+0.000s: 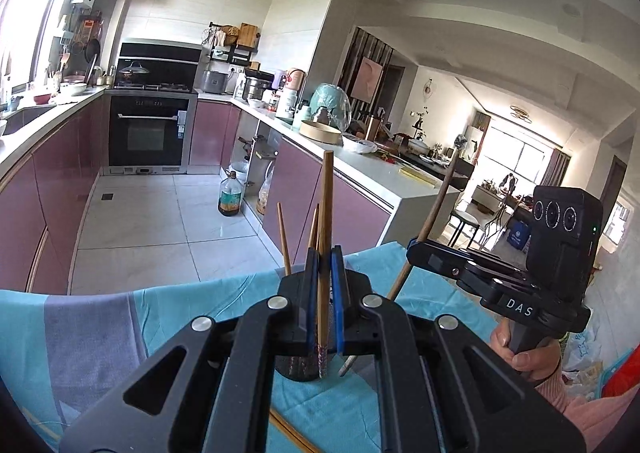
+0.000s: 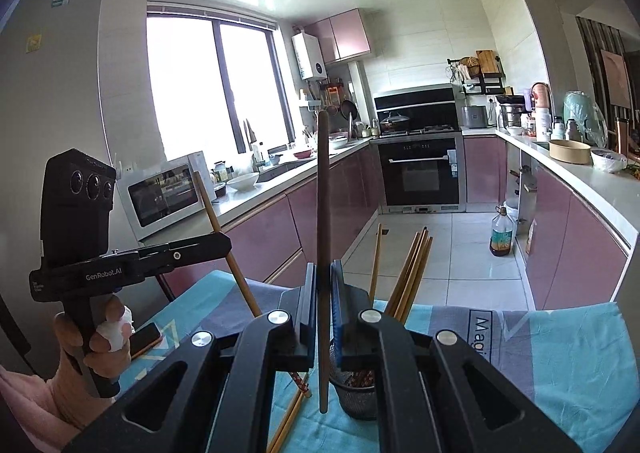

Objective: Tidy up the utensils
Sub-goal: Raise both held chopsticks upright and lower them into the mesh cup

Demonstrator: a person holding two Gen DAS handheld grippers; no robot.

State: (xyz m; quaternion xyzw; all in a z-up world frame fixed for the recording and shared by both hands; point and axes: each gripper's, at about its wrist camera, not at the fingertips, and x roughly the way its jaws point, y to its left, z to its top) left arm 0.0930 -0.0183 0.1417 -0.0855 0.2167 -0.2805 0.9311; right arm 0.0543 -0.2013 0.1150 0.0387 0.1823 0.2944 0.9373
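My left gripper (image 1: pixel 325 265) is shut on a light brown chopstick (image 1: pixel 326 221) held upright, its patterned lower end hanging over a black mesh utensil holder (image 1: pixel 298 369). My right gripper (image 2: pixel 323 277) is shut on a darker brown chopstick (image 2: pixel 322 213), also upright, its lower end beside the mesh holder (image 2: pixel 356 393). Several chopsticks (image 2: pixel 412 273) stand in the holder. Loose chopsticks (image 2: pixel 290 417) lie on the teal cloth (image 2: pixel 560 353). The right gripper (image 1: pixel 416 249) shows in the left view, the left gripper (image 2: pixel 224 243) in the right view.
The cloth-covered table (image 1: pixel 100 317) stands in a kitchen with pink cabinets. A phone (image 2: pixel 144 337) lies on the cloth at left. An oil bottle (image 1: pixel 230 195) stands on the tiled floor. A microwave (image 2: pixel 168 193) sits on the left counter.
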